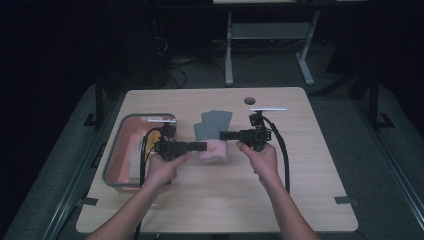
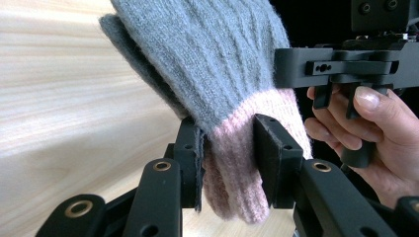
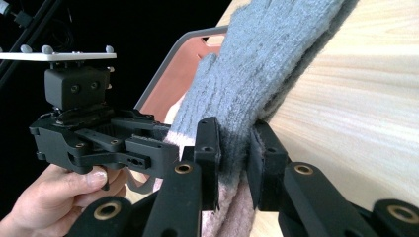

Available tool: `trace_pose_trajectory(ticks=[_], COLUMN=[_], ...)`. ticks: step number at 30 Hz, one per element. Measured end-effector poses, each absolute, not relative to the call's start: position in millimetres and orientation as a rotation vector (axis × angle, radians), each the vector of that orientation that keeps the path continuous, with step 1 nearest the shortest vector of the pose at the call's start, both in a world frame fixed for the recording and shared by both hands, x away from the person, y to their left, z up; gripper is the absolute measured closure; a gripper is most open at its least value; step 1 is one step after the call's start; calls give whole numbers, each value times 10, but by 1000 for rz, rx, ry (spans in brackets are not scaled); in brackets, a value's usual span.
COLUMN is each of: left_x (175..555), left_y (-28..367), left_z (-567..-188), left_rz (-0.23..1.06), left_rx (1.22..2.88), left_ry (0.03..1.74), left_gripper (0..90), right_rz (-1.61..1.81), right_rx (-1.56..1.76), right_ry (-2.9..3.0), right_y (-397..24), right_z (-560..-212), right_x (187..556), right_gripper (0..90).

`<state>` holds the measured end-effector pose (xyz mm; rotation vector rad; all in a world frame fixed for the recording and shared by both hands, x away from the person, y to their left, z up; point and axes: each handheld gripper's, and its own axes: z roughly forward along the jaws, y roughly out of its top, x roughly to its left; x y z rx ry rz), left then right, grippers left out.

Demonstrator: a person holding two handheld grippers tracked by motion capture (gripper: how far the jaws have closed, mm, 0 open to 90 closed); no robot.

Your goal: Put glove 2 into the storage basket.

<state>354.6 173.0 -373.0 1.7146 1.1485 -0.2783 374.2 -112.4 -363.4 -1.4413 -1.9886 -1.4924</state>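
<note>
Two grippers meet over mid-counter point(image 1: 215, 200). From nine o'clock, past the pink bin point(image 1: 120, 150), the left gripper point(image 2: 228, 163) pinches the glove's point(image 1: 212, 132) pink cuff; from three o'clock the right gripper point(image 3: 233, 163) pinches its grey edge. Likely next: lifting together.

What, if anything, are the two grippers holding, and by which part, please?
Both hold the gloves: the left gripper by the pink cuff, the right gripper where grey meets pink.

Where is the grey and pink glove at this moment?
In the high view the glove lies mid-table between the left gripper and right gripper, just right of the pink bin; both grip it near its pink cuff.
</note>
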Motion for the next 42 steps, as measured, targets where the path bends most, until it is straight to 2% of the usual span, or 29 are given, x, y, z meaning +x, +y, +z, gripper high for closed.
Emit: trace_pose_trajectory(ticks=[42], left_x=[3539], left_y=[2490], left_z=[-3444], left_rz=[-190], left_rx=[1662], left_ry=[1245], left_gripper=[666], right_rz=[-1472], right_rx=[-1343], right_ry=[-2030], right_y=[-309], right_z=[-3409], right_x=[3969], right_gripper=[766])
